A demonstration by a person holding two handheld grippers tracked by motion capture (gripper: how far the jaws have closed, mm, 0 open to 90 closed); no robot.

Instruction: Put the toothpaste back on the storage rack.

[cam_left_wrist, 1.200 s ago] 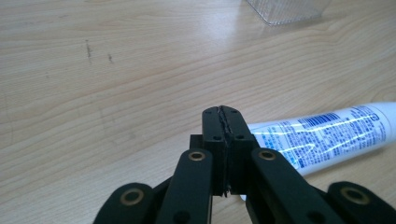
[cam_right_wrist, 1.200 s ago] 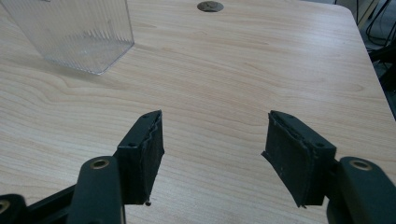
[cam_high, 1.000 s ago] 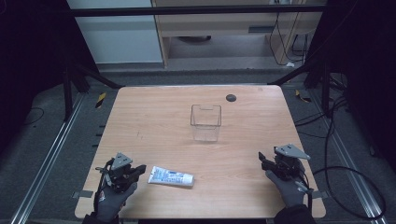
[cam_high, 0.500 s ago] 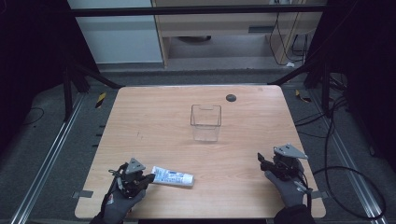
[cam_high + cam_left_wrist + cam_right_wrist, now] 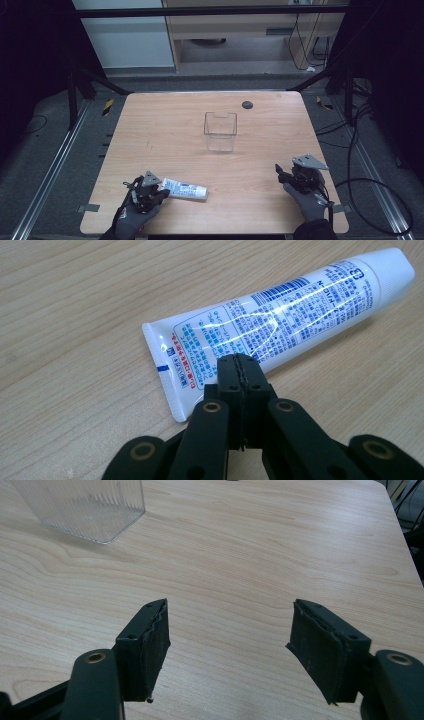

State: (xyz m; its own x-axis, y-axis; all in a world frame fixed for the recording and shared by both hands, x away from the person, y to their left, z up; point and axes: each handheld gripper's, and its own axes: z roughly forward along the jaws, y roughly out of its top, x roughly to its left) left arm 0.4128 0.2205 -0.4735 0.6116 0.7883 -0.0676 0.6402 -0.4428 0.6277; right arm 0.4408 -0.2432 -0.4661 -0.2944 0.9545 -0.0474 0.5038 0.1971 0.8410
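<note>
A white toothpaste tube (image 5: 185, 190) (image 5: 280, 325) with blue print lies flat near the table's front left, crimped end toward my left gripper. My left gripper (image 5: 159, 192) (image 5: 239, 360) is shut, jaws pressed together with nothing between them, its tips just at the tube's near edge by the crimped end. My right gripper (image 5: 280, 172) (image 5: 227, 640) hovers over bare wood at the front right, jaws wide open and empty. A clear plastic box (image 5: 220, 131) (image 5: 85, 505) stands upright at mid-table, empty.
The wooden table (image 5: 165, 130) carries a small black disc (image 5: 247, 105) near its far edge. Dark frame bars and cables surround the table. Bare wood lies between the tube and the right gripper.
My left gripper has slid right along the front edge until its tips meet the tube's crimped end. The right gripper and the tube have stayed put.
</note>
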